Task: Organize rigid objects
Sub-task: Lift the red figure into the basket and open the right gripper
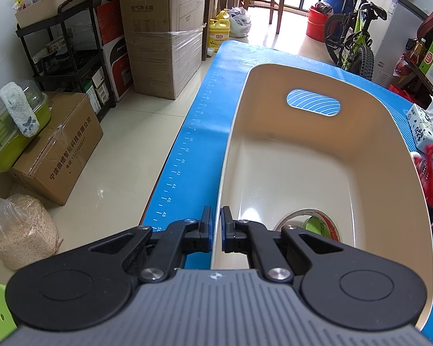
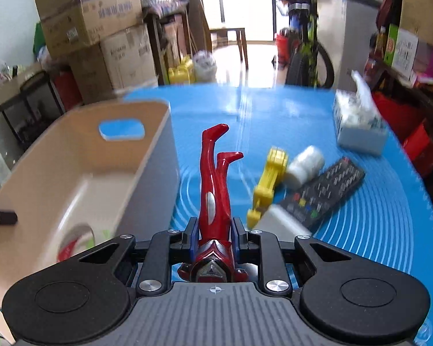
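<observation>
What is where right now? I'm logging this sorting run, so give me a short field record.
left gripper: shut on the near rim of the bin
right gripper: shut on the red figure, legs pointing away
in bin: tape roll
on mat: yellow toy, white roll, remote, tissue pack
figure versus bin: right of it, outside

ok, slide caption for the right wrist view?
Right hand-held gripper clamps red figure beside cream bin.
</observation>
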The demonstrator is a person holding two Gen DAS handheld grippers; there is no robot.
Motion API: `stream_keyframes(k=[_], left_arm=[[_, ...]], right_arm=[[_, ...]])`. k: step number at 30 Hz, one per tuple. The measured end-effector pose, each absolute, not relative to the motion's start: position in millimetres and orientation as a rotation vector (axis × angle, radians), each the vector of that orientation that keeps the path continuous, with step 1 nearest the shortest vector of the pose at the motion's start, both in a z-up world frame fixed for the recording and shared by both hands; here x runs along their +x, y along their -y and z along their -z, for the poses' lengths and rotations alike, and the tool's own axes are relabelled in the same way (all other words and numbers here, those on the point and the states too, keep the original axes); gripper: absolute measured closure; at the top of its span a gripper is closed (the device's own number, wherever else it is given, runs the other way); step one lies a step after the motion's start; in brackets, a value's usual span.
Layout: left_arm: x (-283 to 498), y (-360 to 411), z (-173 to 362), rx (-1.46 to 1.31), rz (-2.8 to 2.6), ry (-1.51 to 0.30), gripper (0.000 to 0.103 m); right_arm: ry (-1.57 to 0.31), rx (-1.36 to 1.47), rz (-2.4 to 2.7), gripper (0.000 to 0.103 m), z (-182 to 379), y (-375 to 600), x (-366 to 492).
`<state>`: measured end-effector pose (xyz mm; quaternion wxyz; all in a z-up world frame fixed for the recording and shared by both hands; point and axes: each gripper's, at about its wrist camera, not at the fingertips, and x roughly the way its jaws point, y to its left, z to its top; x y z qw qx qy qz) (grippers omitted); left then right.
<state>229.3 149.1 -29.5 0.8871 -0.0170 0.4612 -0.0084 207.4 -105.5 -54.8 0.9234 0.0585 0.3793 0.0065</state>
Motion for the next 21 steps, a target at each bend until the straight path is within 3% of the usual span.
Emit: stream_keyframes(k=[11,21], left_arm=[[229.4,-149.3,29.4,-0.035,0.017,-0.959,0.095],[229.4,-149.4,29.3,-0.035,0.018,-0.959,0.095]], right_arm=[[-0.532,0.135,-0.078,0.071,-22.6,84.3,203.8],[-0.54,0.08,-0.239,0.071,-25.1,19.7,217.0]])
